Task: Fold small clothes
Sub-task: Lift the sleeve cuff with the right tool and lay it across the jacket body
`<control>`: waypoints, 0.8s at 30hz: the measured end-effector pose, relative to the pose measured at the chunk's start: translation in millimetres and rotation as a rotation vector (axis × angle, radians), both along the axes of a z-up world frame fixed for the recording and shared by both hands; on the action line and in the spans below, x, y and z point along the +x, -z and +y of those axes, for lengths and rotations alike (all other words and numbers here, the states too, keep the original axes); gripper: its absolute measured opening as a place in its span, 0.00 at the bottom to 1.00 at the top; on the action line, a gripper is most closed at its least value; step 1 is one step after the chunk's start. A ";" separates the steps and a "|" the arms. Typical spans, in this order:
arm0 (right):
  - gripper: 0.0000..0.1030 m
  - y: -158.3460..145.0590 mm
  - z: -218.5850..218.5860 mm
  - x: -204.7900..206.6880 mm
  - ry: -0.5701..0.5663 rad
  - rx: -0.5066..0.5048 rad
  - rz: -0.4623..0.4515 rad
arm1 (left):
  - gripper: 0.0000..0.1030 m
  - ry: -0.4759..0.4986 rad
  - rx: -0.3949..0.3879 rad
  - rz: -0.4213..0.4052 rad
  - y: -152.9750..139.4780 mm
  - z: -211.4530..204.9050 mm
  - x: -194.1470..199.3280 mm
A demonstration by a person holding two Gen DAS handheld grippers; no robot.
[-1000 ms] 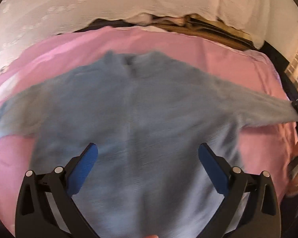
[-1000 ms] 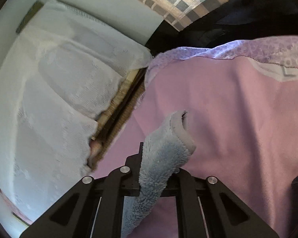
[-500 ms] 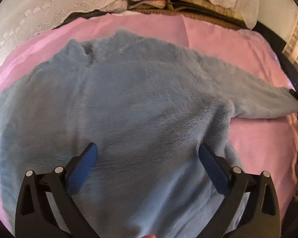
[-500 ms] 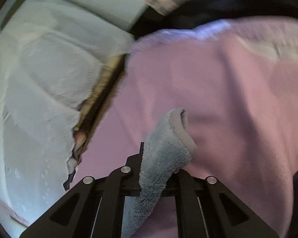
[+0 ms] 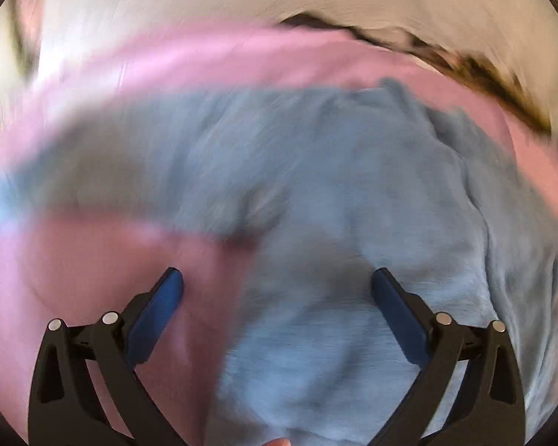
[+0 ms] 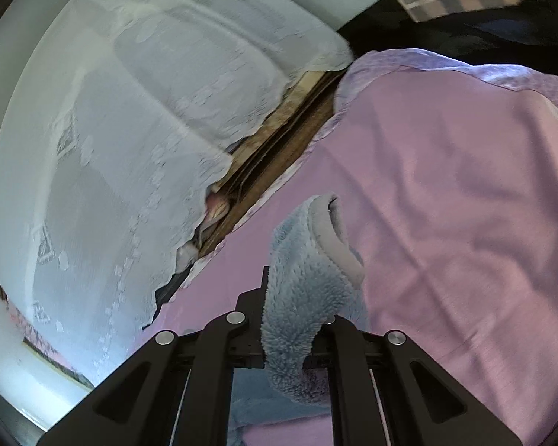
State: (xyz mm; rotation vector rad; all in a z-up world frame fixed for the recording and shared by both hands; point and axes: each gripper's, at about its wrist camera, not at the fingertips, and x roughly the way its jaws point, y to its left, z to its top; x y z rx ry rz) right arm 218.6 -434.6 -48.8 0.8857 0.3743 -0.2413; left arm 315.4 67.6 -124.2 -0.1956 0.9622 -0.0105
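Right tool [image 6: 297, 319] clamps blue fleece sleeve [image 6: 308, 260]; left tool [image 5: 277, 290] spread wide, empty; no legible writing.

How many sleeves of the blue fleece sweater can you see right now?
2. One sleeve stretches left across the pink sheet in the blurred left wrist view. The other sleeve's cuff sticks up from the shut right claw.
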 end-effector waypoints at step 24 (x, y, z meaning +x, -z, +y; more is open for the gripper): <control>0.08 -51.3 187.5 101.6 -0.320 -0.003 -0.050 | 0.96 -0.008 0.081 -0.012 0.2 -17.4 4.8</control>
